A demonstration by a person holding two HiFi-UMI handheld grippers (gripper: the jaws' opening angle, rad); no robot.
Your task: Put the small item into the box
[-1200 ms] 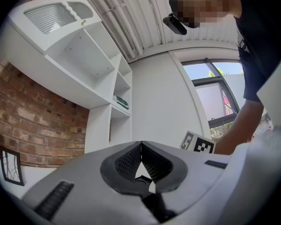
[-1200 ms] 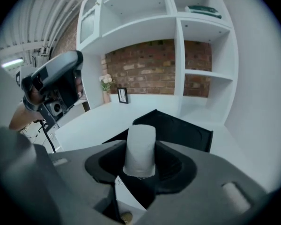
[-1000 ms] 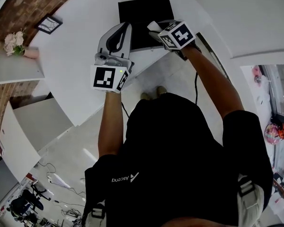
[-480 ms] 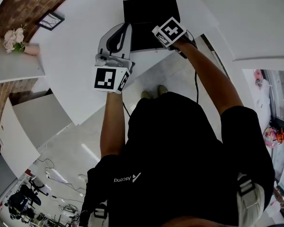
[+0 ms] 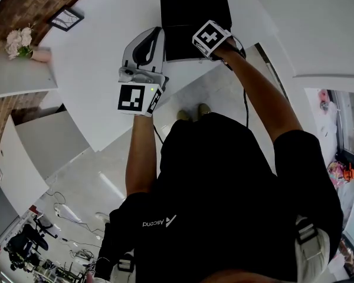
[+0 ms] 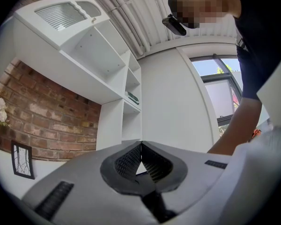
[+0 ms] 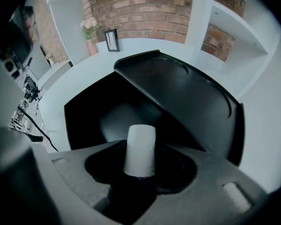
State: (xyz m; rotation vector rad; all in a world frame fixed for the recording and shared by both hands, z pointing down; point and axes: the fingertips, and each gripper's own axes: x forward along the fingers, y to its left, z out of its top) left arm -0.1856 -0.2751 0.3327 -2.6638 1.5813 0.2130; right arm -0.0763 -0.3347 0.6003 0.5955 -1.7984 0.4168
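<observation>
Head view: the right gripper point(image 5: 211, 39) is being carried further in over the black box point(image 5: 186, 16) than a second ago. Its marker cube is now being seen inside the box's outline, toward 4 o'clock, instead of off its edge at 3 o'clock. The left gripper point(image 5: 146, 49) is being kept where it was, at 8 o'clock of the box above the white table point(image 5: 94, 69). Its jaws are being held pressed together on nothing and pointed up at the wall shelves point(image 6: 107, 74).

Through the right gripper view, the small item point(image 7: 140, 150), a white stub standing upright, is being pinched between the right jaws. The box's dark hollow is being shown just beyond it at 12 o'clock, and the lid point(image 7: 192, 93) is being held open toward 2 o'clock. By this judgement the approach is nearly being completed: the item is not yet in the box, and a lowering and a release are what is being called for
</observation>
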